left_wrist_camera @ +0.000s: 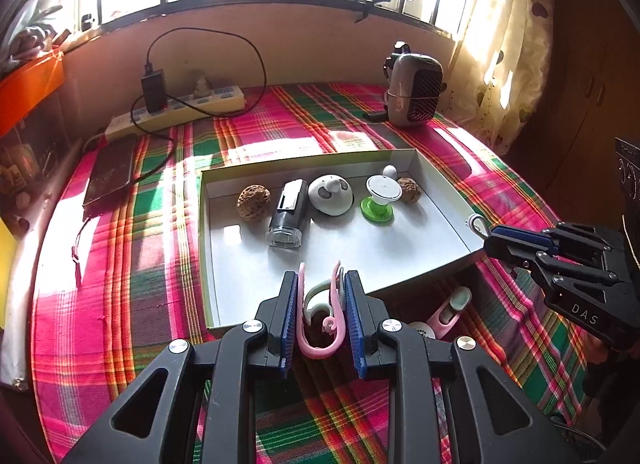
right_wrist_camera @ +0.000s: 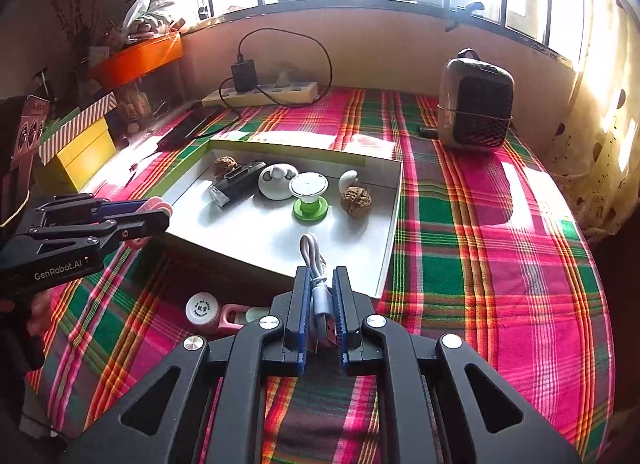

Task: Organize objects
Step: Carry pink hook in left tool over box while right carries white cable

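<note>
My left gripper [left_wrist_camera: 321,306] is clamped on a pink curved plastic clip [left_wrist_camera: 320,338] with a pale green hooked piece [left_wrist_camera: 316,296] inside it; both sit squeezed between the blue pads, the pink prongs poking out toward 12 o'clock over the near wall of the shallow white cardboard tray [left_wrist_camera: 400,260]. My right gripper [right_wrist_camera: 320,300] pinches a short white USB cable [right_wrist_camera: 318,284] near its plug, the loop sticking out at 12 o'clock over the tray's [right_wrist_camera: 280,240] near right corner.

In the tray, along the far wall from 9 to 3 o'clock in the left wrist view: a brown wrinkled walnut [left_wrist_camera: 253,202], a black cylindrical gadget with a clear end [left_wrist_camera: 288,214], a white dome-shaped device [left_wrist_camera: 331,195], a white disc on a green suction base [left_wrist_camera: 380,198], a second walnut [left_wrist_camera: 409,190] and a small white egg-shaped item [left_wrist_camera: 390,172] behind it.

On the red, green and pink plaid cloth [right_wrist_camera: 500,264], just before the tray, lie a white round-capped bottle [right_wrist_camera: 203,310] and a pink-and-green holder [right_wrist_camera: 236,316], both partly hidden behind my grippers; I cannot tell what they are. How the green piece joins the pink clip is hidden by the pads.

Both grippers hover level above the cloth, pointing at the tray, the right one at 3 o'clock of the left.
</note>
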